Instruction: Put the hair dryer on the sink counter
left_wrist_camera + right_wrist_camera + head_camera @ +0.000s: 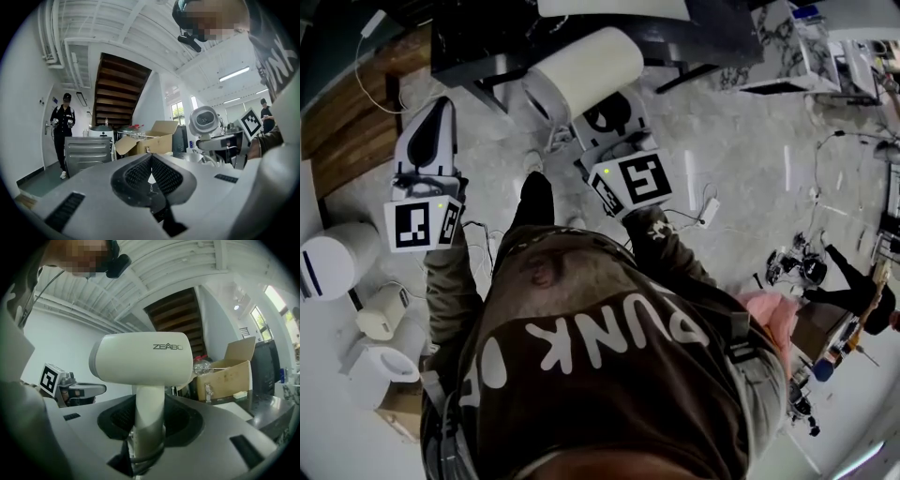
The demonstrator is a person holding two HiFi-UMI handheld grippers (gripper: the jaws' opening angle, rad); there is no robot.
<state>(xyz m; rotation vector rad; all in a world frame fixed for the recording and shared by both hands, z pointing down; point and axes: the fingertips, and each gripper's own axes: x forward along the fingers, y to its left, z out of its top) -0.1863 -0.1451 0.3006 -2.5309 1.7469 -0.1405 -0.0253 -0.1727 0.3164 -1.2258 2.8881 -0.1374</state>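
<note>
The white hair dryer (140, 364) stands upright between the jaws of my right gripper (149, 425), which is shut on its handle, barrel pointing right. From the head view the hair dryer (591, 67) shows as a white cylinder ahead of the right gripper (609, 127), held high above the floor. My left gripper (429, 141) is level with it on the left. In its own view the left gripper (151, 174) has its black pads (165, 174) together with nothing between them. No sink counter can be made out for certain.
A dark table (703, 33) and a marble-topped unit (787, 47) lie ahead. White round appliances (333, 262) sit at the left, and cables cross the floor (741, 159). An open cardboard box (225, 373), a metal cabinet (89, 152) and a standing person (61, 131) are around.
</note>
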